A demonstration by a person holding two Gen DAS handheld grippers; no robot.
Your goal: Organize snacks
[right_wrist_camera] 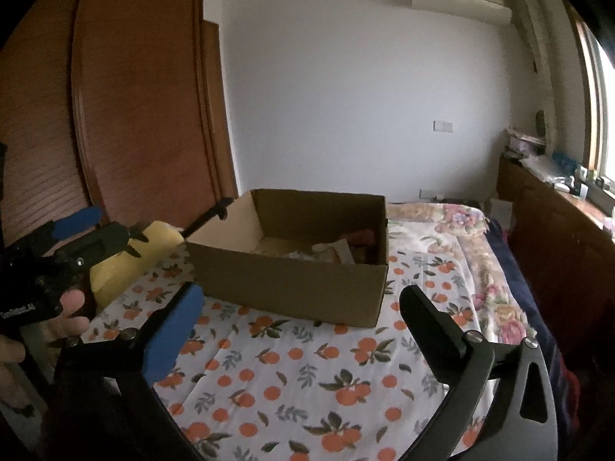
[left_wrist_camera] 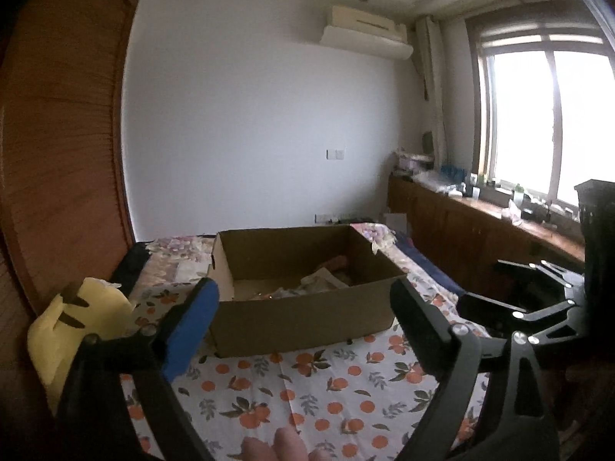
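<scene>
An open cardboard box (left_wrist_camera: pixel 300 319) stands on the bed, with several wrapped snacks (left_wrist_camera: pixel 319 282) lying on its floor. It also shows in the right wrist view (right_wrist_camera: pixel 292 288), its snacks (right_wrist_camera: pixel 338 249) at the far right corner. My left gripper (left_wrist_camera: pixel 303 307) is open and empty, held in front of the box's near wall. My right gripper (right_wrist_camera: pixel 300 311) is open and empty, also short of the box. The left gripper shows at the left of the right wrist view (right_wrist_camera: pixel 77 238). The right gripper shows at the right of the left wrist view (left_wrist_camera: pixel 530 296).
The bed has an orange-print sheet (right_wrist_camera: pixel 292 376). A yellow cushion (left_wrist_camera: pixel 73 322) lies at the bed's left edge by a wooden wardrobe (right_wrist_camera: pixel 134 115). A low wooden cabinet (left_wrist_camera: pixel 480 238) with clutter runs under the window at the right.
</scene>
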